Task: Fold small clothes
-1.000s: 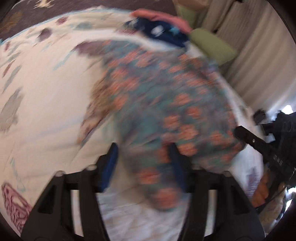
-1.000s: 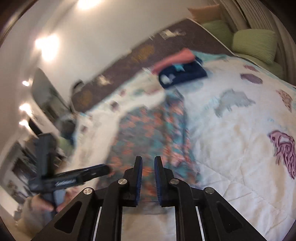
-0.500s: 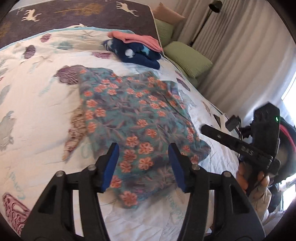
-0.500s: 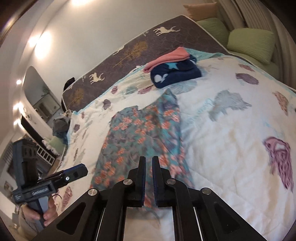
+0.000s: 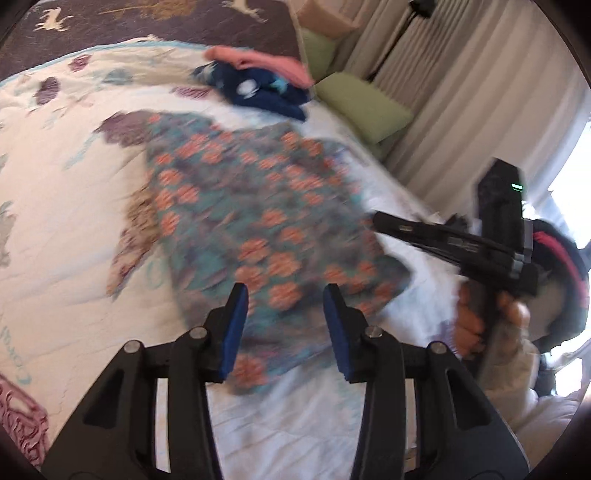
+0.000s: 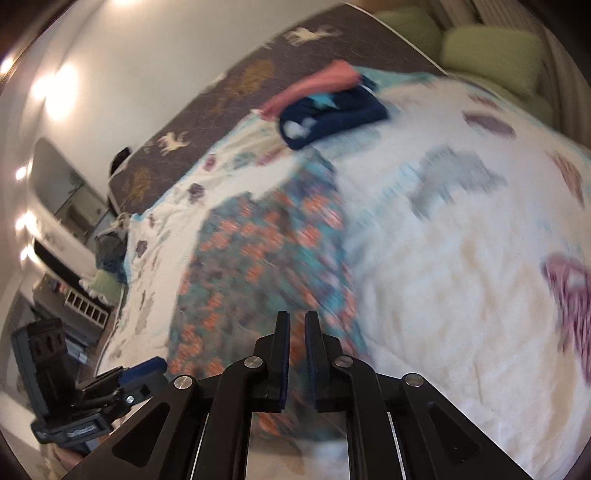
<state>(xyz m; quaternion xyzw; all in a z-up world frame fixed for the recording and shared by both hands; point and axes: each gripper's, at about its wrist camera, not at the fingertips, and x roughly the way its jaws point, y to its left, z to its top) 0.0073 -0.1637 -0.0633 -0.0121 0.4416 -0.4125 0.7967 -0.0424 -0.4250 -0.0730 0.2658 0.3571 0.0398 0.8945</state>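
A teal garment with orange flowers (image 5: 258, 214) lies spread flat on the white quilt (image 5: 55, 221); the picture is blurred. My left gripper (image 5: 285, 291) hovers over its near edge. Its jaws are closing and nothing is between the blue pads (image 5: 236, 325). In the right wrist view the same garment (image 6: 266, 258) lies ahead of my right gripper (image 6: 297, 315), which is shut with nothing in it. The left gripper (image 6: 147, 369) shows at the lower left there. The right gripper (image 5: 384, 219) reaches in over the garment's right edge, held by a hand (image 5: 476, 317).
A folded pink and navy pile (image 5: 258, 81) (image 6: 328, 107) sits at the far end of the quilt. Green pillows (image 5: 362, 110) and curtains (image 5: 461, 92) lie beyond the bed's right side. A dark deer-patterned cover (image 5: 147, 22) lies behind. Furniture (image 6: 55, 240) stands left of the bed.
The garment, bunched between the left jaws a second ago, now lies flat on the quilt. The left jaws have narrowed and the left gripper has lifted. The right gripper stays shut.
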